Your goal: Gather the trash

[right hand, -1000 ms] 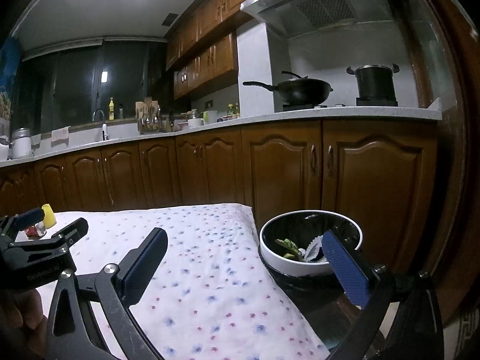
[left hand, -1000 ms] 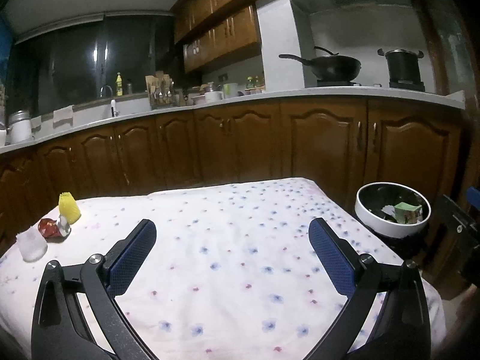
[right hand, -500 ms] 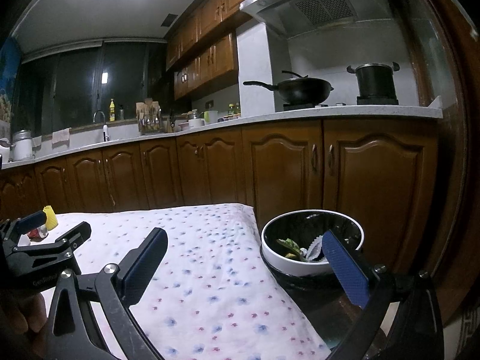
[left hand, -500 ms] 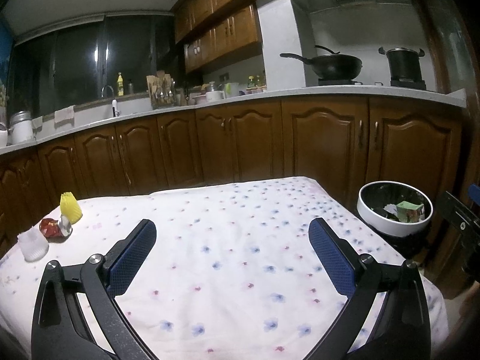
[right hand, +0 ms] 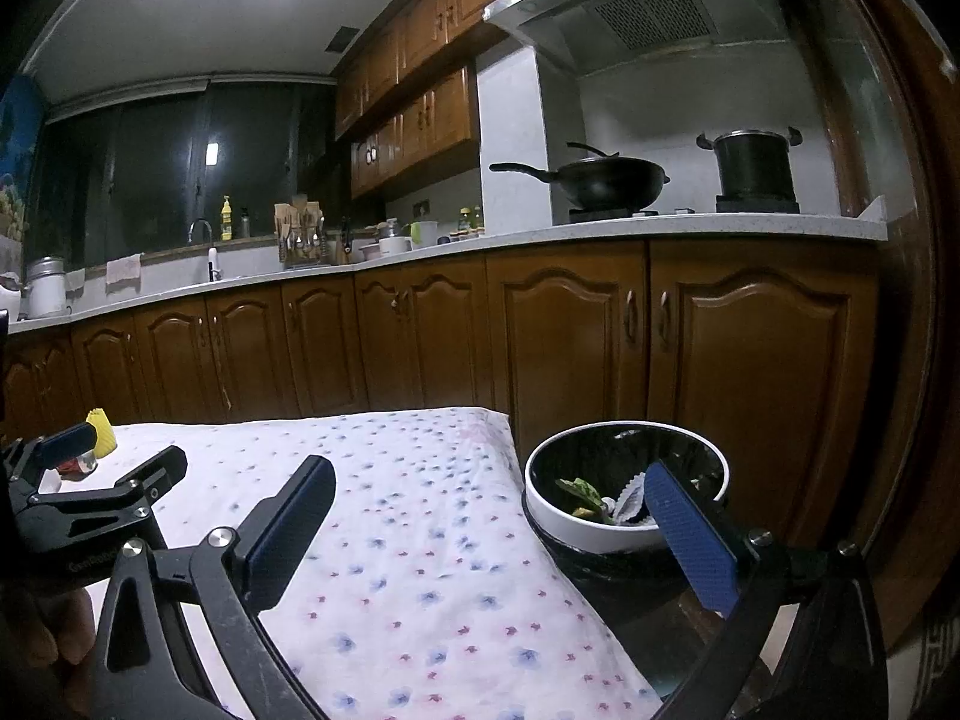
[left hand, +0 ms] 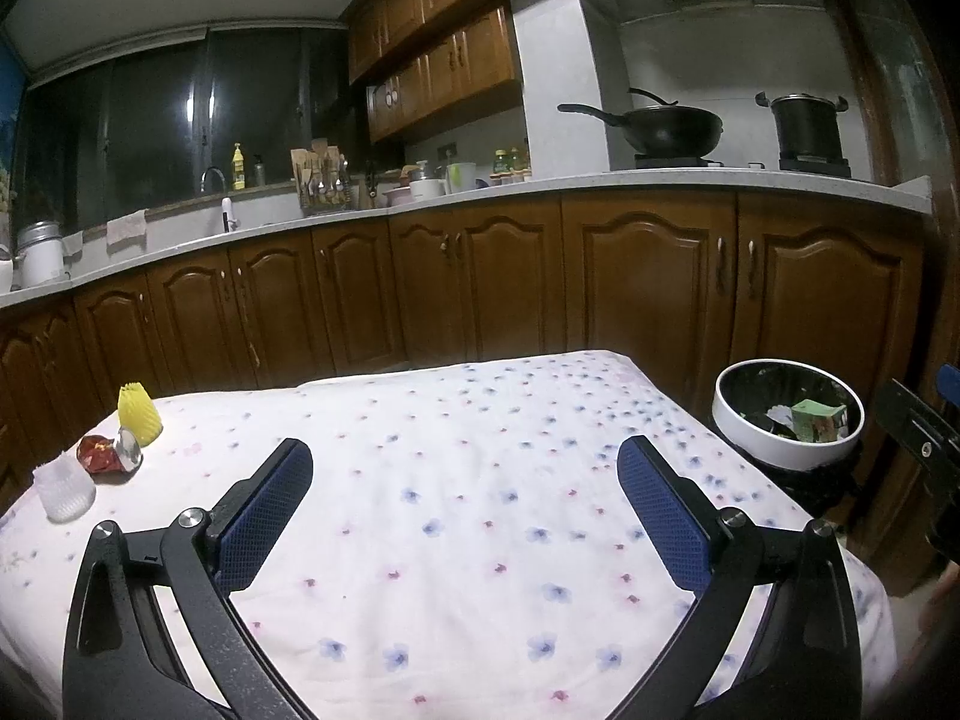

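Observation:
On the flowered tablecloth (left hand: 468, 480), at its far left corner, lie a yellow foam net (left hand: 139, 415), a crumpled red wrapper (left hand: 108, 454) and a white foam net (left hand: 65, 489). My left gripper (left hand: 465, 474) is open over the middle of the cloth, empty, well right of those pieces. A white-rimmed trash bin (left hand: 786, 450) with a black liner stands off the table's right end and holds a green carton (left hand: 815, 420) and paper. My right gripper (right hand: 489, 501) is open and empty, spanning the table's right edge and the bin (right hand: 600, 531).
Brown cabinets (left hand: 480, 294) under a pale counter run behind the table. A black wok (left hand: 666, 129) and a pot (left hand: 807, 126) sit on the stove. The left gripper (right hand: 90, 480) and a hand (right hand: 36, 630) show at the left of the right wrist view.
Both views have shifted only slightly; the bin sits a little lower and further right in the left wrist view. Both grippers stay open and empty.

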